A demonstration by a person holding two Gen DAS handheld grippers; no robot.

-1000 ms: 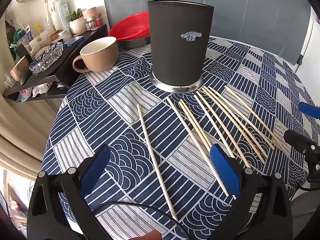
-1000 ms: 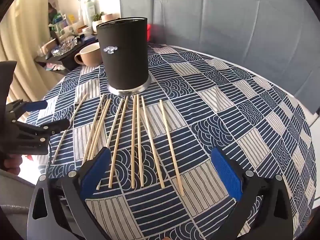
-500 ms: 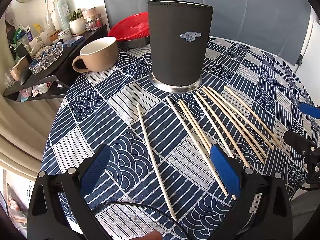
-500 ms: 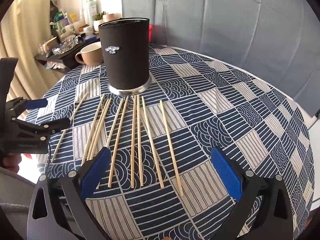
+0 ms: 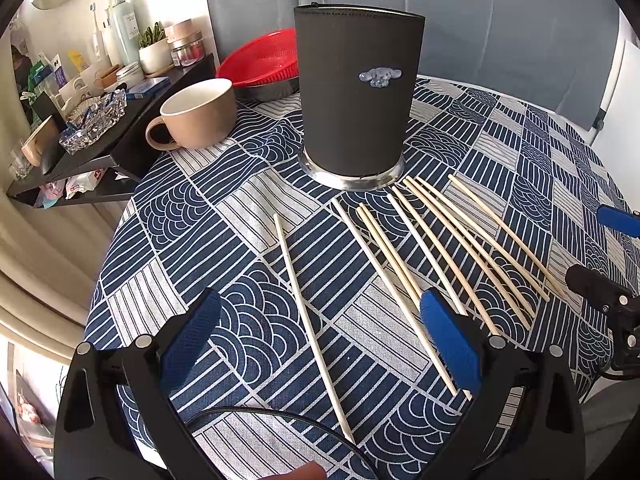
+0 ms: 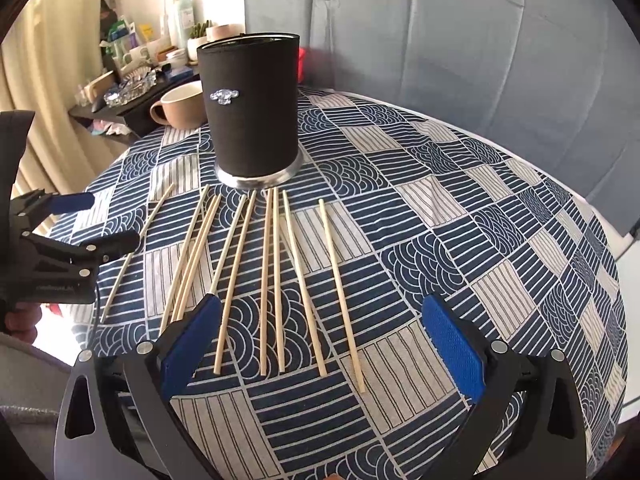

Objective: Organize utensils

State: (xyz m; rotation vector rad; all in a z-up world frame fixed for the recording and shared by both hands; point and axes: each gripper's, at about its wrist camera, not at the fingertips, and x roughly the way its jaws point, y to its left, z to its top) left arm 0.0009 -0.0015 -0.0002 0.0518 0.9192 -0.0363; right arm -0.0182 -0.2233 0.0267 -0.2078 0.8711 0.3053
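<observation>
Several pale wooden chopsticks (image 5: 432, 248) (image 6: 272, 276) lie fanned out on the blue patterned tablecloth in front of a tall black utensil holder (image 5: 356, 96) (image 6: 252, 108). One chopstick (image 5: 310, 320) (image 6: 136, 252) lies apart at the left of the fan. My left gripper (image 5: 316, 340) is open above the near end of that lone stick, with nothing between its blue pads. My right gripper (image 6: 316, 344) is open too, over the near ends of the right-hand sticks. Each gripper shows at the side edge of the other's view.
A beige mug (image 5: 196, 120) stands left of the holder and a red colander (image 5: 260, 60) sits behind it. A black shelf (image 5: 100, 128) crowded with bottles and jars juts in at the far left. The round table's edge (image 6: 592, 208) curves away at the right.
The right gripper has drifted slightly right and forward over the sticks. The left gripper has barely moved. Nothing on the table has shifted.
</observation>
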